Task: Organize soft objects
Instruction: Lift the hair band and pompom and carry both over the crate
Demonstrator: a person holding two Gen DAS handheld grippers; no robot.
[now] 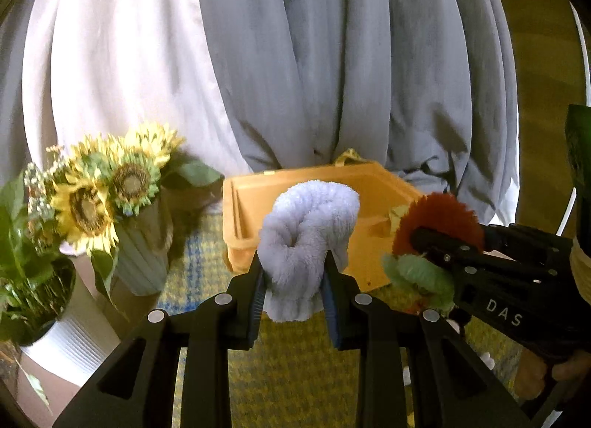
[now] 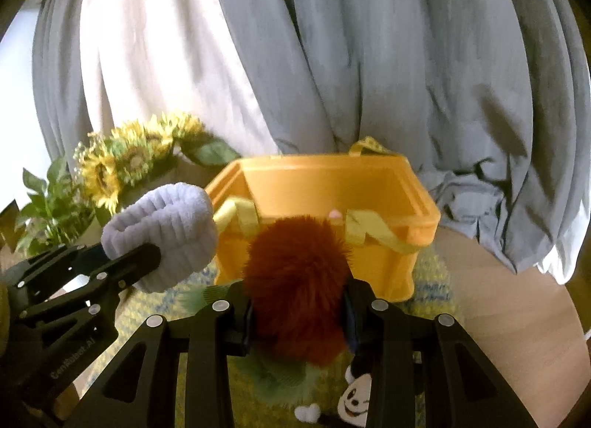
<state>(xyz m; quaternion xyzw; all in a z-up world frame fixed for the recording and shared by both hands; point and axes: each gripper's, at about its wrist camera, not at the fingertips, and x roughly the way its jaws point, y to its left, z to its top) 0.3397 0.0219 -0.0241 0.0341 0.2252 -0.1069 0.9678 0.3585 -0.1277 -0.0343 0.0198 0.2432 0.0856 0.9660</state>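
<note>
Now | left gripper (image 1: 294, 293) clamps ribbed lavender plush roll (image 1: 308, 243) | right gripper (image 2: 298, 321) clamps shaggy rust pompom (image 2: 295, 273)

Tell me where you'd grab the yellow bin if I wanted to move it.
Take the yellow bin by the fabric strap draped over its near rim, coming from above at the front. The walls look wide and smooth, but the strap is thin. Both grippers are full now.

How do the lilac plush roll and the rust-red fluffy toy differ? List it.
Colour: the lilac plush roll is pale lilac; the rust-red fluffy toy is rust red with green trim.
Texture: the roll is ribbed and short-piled; the toy is shaggy.
Holder: the left gripper holds the roll, the right gripper the toy.
Shared: both are clamped near the orange bin, not inside.
</note>
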